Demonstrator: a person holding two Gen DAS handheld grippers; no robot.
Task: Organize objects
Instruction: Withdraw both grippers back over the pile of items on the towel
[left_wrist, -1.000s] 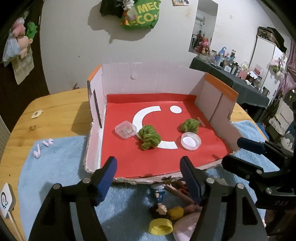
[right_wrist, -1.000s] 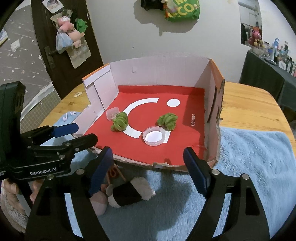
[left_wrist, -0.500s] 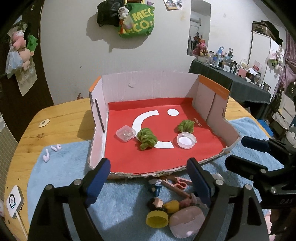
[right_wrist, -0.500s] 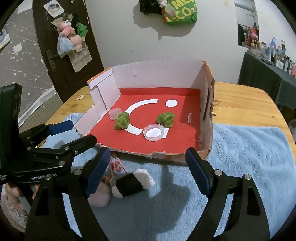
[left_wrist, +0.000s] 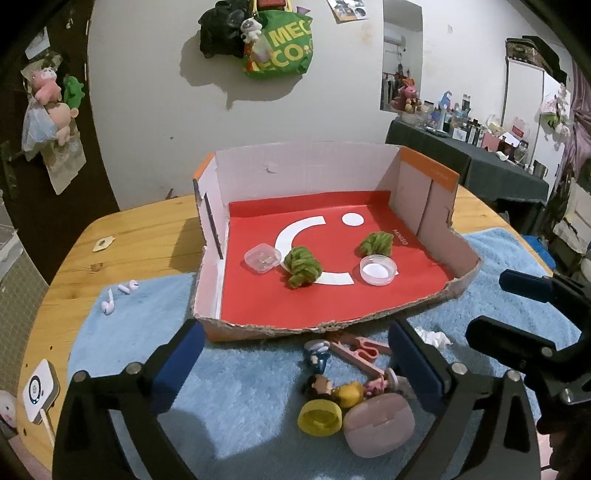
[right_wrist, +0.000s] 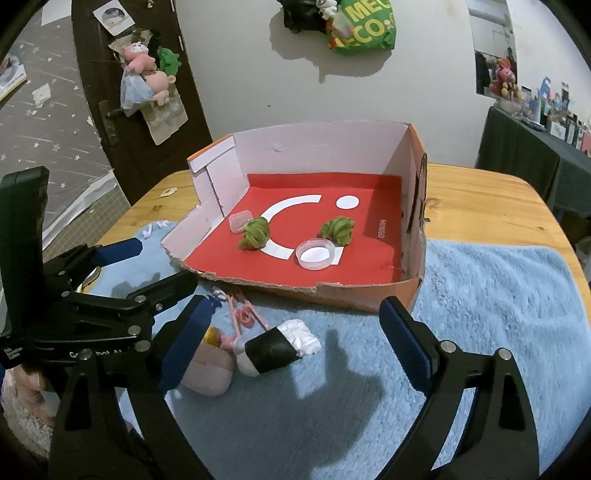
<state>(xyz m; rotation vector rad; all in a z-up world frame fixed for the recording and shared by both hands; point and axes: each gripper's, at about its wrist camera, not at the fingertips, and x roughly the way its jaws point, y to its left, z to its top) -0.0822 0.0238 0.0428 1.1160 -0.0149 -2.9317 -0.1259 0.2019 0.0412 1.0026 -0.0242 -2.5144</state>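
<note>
A cardboard box (left_wrist: 306, 173) with a red floor holds two green yarn bundles (left_wrist: 301, 266), a clear square case (left_wrist: 261, 257) and a round clear lid (left_wrist: 377, 270). In front of it on the blue towel lie pink scissors (left_wrist: 360, 349), a small figure (left_wrist: 325, 387), a yellow cap (left_wrist: 319, 417) and a pink case (left_wrist: 380, 424). My left gripper (left_wrist: 295, 369) is open above this pile. My right gripper (right_wrist: 295, 343) is open over a black-and-white roll (right_wrist: 275, 349) on the towel; the box (right_wrist: 317, 147) stands beyond it.
The blue towel (left_wrist: 122, 325) covers the near part of a round wooden table (left_wrist: 140, 236). White earbuds (left_wrist: 118, 293) lie at its left. A small white device (left_wrist: 38, 391) sits at the table's left edge. A wall with a hanging green bag (left_wrist: 280, 48) stands behind.
Both grippers have pulled back and risen from the box, so more of the towel and the pile in front of the box shows. Both stay open.
</note>
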